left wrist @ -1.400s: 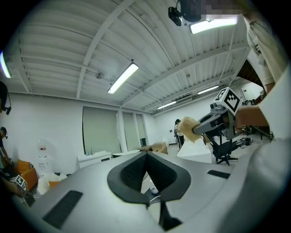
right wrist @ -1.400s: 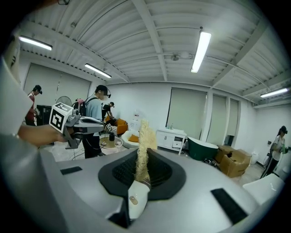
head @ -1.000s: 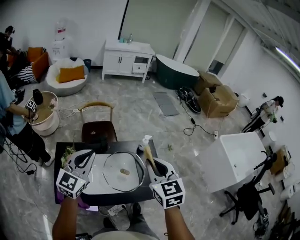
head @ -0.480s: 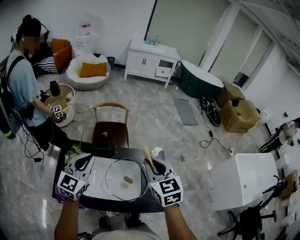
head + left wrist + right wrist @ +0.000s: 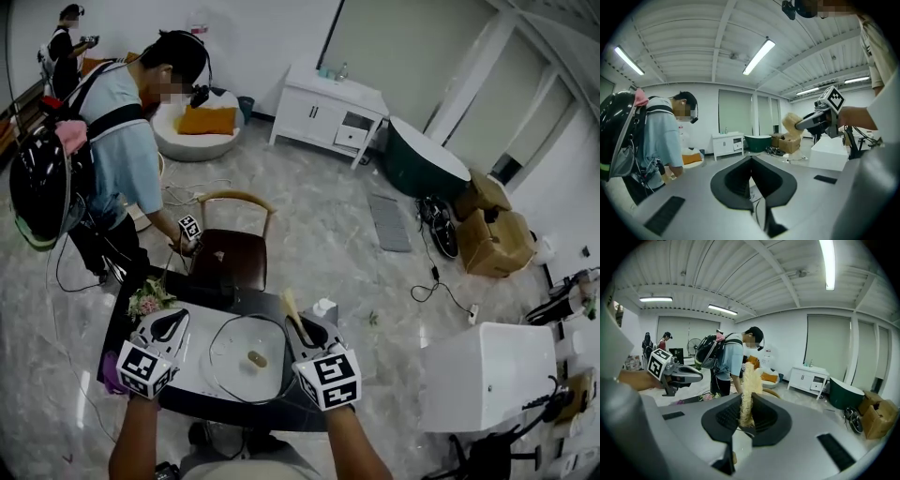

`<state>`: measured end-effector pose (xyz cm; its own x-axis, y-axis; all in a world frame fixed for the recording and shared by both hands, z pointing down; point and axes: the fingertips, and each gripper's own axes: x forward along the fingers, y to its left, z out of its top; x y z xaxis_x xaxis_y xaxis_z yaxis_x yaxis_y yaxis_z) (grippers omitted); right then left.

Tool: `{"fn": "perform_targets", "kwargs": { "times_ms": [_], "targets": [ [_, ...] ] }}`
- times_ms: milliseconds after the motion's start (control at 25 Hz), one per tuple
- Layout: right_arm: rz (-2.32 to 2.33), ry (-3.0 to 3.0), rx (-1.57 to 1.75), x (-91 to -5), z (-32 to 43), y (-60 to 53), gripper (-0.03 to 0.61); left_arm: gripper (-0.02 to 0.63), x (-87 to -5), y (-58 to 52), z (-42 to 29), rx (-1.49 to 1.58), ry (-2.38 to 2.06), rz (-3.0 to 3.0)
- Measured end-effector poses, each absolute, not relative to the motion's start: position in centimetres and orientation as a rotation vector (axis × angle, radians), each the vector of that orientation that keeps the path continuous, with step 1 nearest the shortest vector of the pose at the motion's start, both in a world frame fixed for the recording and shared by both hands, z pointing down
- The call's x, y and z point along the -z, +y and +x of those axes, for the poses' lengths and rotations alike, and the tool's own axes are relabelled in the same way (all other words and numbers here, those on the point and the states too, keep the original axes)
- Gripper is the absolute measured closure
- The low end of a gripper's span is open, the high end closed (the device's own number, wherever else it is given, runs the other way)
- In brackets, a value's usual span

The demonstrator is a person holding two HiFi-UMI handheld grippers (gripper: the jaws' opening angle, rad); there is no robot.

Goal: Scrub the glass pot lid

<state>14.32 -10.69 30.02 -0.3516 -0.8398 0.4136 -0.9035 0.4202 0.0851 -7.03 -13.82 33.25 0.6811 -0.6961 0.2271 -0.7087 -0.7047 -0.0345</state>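
The right gripper (image 5: 749, 404) holds a tan fibrous scrubber (image 5: 750, 380) clamped between its jaws, the pads pressing on its lower end and the rest standing out past the tips. The scrubber's long axis runs along the gripper, pointing away from the person and tilted upward. In the head view its free end sits just past the far right rim of the lid (image 5: 234, 370), above the glass and not touching it. The left gripper (image 5: 751, 161) has its jaws shut together with nothing between them. It hangs just beside the lid's left rim, aimed roughly forward. The lid lies flat, knob (image 5: 255, 357) up, on a white board (image 5: 192, 361) on the dark table (image 5: 216, 405), squarely between the two grippers. From the right gripper the glass lies to the left and below; from the left one, to the right and below. Both are near, but the right is the closer and carries the tool, so the stroke is probably its job: dip the scrubber and sweep leftward across the glass. The left would likely need to open to steady the rim or knob. A chair (image 5: 232, 255) stands past the table, and a person (image 5: 122, 159) bends over its far left corner.
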Motion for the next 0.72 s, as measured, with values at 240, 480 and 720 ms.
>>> {"fn": "perform_targets", "kwargs": {
  "times_ms": [240, 480, 720],
  "targets": [
    [1.421, -2.262, -0.283, -34.0, 14.0, -12.2, 0.535, 0.598, -38.3, -14.8, -6.9, -0.408, -1.153, 2.737],
    [1.373, -2.19, -0.344, -40.8, 13.9, -13.1, 0.535, 0.597, -46.7, -14.9, -6.2, -0.484, -1.072, 2.622],
    [1.321, -2.115, -0.387, -48.0, 13.0, -14.2, 0.535, 0.595, -55.1, -14.6, -5.8, -0.523, -0.986, 2.497]
  ]
}}
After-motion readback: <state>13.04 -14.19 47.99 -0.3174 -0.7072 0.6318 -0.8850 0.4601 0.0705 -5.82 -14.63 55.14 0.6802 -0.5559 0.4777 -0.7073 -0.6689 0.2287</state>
